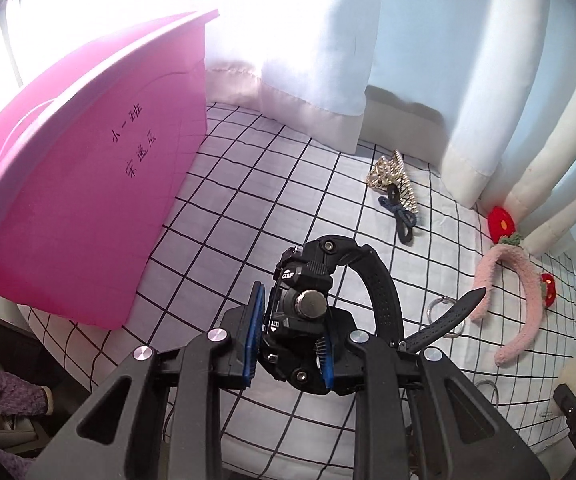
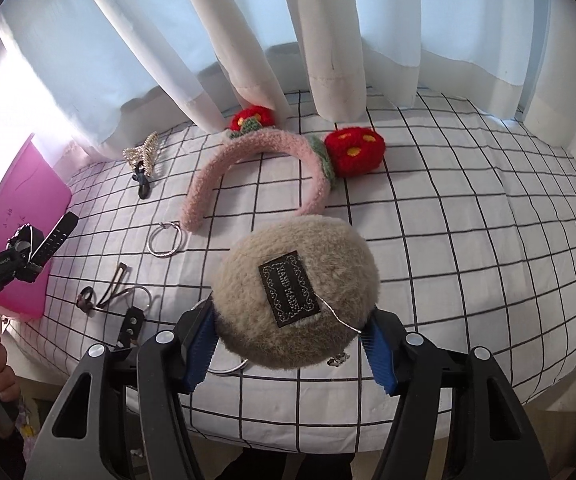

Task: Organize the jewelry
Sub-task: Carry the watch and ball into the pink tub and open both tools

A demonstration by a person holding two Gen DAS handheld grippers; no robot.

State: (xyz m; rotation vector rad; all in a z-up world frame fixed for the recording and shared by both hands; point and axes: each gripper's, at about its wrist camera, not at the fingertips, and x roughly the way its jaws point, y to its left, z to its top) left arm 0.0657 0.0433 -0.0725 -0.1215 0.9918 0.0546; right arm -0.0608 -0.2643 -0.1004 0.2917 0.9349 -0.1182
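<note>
Left gripper [image 1: 288, 344] is clamped on a chunky black watch [image 1: 308, 312], blue ribbed pads squeezing the case from both sides, perforated rubber strap curling out to the right, whole thing held up off the bed & tilted down. Right gripper [image 2: 288, 344] is pinched on a round beige fuzzy pouf [image 2: 294, 300] w/ a dark woven label, also lifted, a thin wire hoop caught at its edge. Below: white sheet w/ black grid [image 2: 448, 240], fluffy pink headband [image 2: 248, 160] w/ red knit strawberries, silver hoop [image 2: 165, 242], gold rhinestone clip [image 1: 392, 178], smooth pink plastic bin [image 1: 88, 200] on the left, pale curtains [image 2: 248, 40] behind
</note>
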